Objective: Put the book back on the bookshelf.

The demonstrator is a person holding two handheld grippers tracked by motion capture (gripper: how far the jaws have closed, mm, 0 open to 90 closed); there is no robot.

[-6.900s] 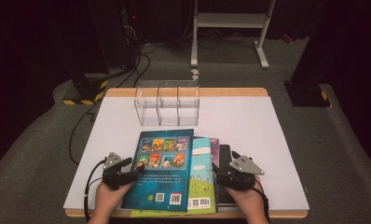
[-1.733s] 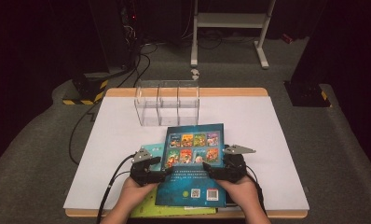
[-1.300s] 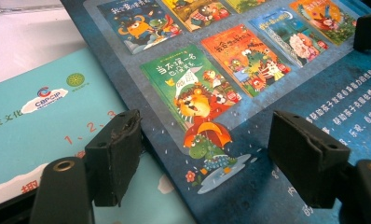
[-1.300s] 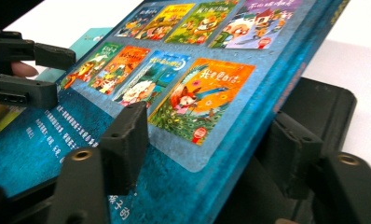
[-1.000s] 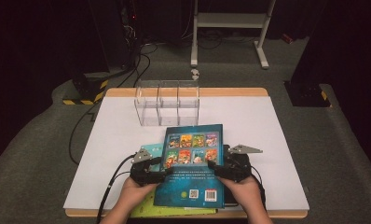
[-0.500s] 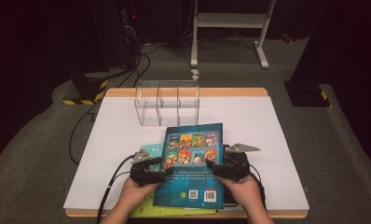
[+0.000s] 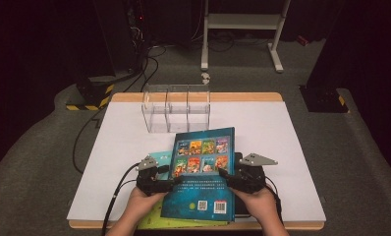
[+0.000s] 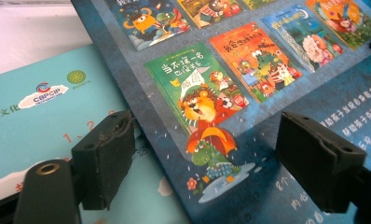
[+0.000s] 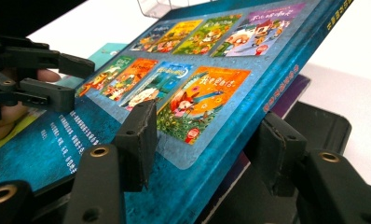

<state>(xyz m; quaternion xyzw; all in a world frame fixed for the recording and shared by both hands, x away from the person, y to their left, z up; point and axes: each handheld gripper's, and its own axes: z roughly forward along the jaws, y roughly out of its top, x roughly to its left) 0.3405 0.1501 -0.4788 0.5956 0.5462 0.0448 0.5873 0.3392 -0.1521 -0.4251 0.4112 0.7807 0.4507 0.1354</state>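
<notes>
Since the earliest frame both hands have come in from the outer edges of the book pile to the two long sides of the dark blue picture book, which now sits turned slightly and farther up the white table, its top edge near the clear divided organiser. Over the last second the book has barely shifted.

At the book's left edge, the left gripper has its jaws spread, and they have just been opening; in the left gripper view the book's edge runs between the two pads, one pad over the teal book beneath and the other above the blue cover, neither clearly pressing.

On the spine side, the right gripper straddles the raised edge; in the right gripper view one pad lies on the cover and the other sits under the spine. Its jaws have just been closing on the book. A black flat item and a purple book lie below.
</notes>
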